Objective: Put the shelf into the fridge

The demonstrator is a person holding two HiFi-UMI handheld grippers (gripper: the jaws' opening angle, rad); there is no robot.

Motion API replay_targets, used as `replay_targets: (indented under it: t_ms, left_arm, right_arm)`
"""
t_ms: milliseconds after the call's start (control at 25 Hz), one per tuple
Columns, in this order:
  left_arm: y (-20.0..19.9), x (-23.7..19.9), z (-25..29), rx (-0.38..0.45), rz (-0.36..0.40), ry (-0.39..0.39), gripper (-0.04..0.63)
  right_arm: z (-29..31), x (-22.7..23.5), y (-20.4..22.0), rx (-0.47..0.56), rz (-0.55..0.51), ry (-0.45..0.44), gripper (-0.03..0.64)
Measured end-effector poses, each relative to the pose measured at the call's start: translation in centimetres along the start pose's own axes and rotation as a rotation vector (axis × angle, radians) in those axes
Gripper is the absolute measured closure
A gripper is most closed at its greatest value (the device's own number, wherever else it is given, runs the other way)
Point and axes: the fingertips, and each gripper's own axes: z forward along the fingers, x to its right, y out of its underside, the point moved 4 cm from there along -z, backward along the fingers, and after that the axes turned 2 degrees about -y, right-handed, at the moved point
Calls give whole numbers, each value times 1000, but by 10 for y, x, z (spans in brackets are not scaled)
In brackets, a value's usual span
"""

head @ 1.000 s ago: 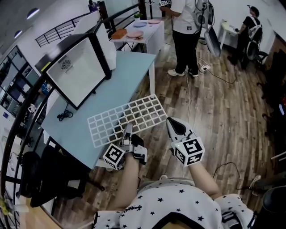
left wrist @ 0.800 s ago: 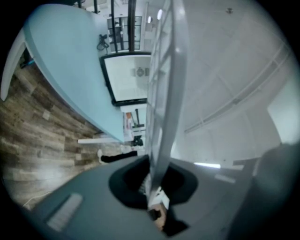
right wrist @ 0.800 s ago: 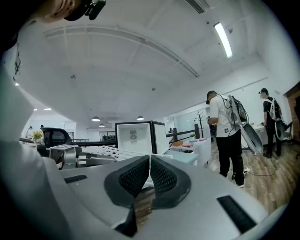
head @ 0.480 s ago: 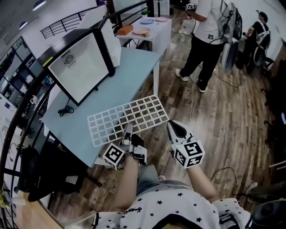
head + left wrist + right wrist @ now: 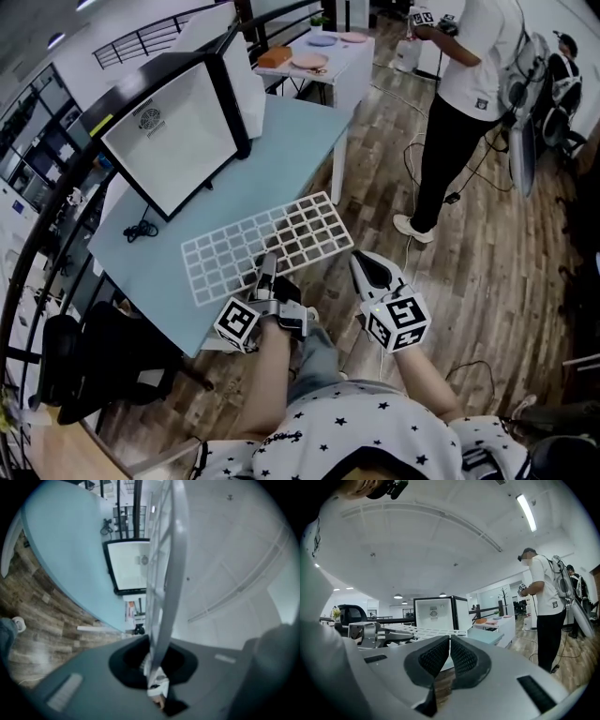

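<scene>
The white wire grid shelf (image 5: 267, 246) lies flat on the light blue table (image 5: 291, 155), its right corner reaching past the table's edge. My left gripper (image 5: 266, 274) is shut on the shelf's near edge; in the left gripper view the shelf (image 5: 165, 573) runs straight up from between the jaws (image 5: 157, 670). The small black fridge (image 5: 178, 141) stands on the table's far left, its white inside facing me. My right gripper (image 5: 367, 267) hangs over the wooden floor to the right of the shelf, shut and empty (image 5: 449, 641). The right gripper view also shows the fridge (image 5: 436, 616) and the shelf (image 5: 424, 631).
A person (image 5: 469, 84) stands on the floor at the far right; another person sits further back. A white table with plates (image 5: 328, 56) is behind the blue one. A black chair (image 5: 84, 366) stands at the lower left. Cables lie on the floor.
The standing person has walked to the right and nearer. Both grippers and the shelf have stayed about where they were.
</scene>
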Motion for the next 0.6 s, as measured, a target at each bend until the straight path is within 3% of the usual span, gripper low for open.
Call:
replay_targets:
  t_ms: [600]
  left_arm:
    - [-73, -21, 106, 55, -22, -22, 565]
  right_arm:
    - [141, 30, -20, -33, -33, -87, 594]
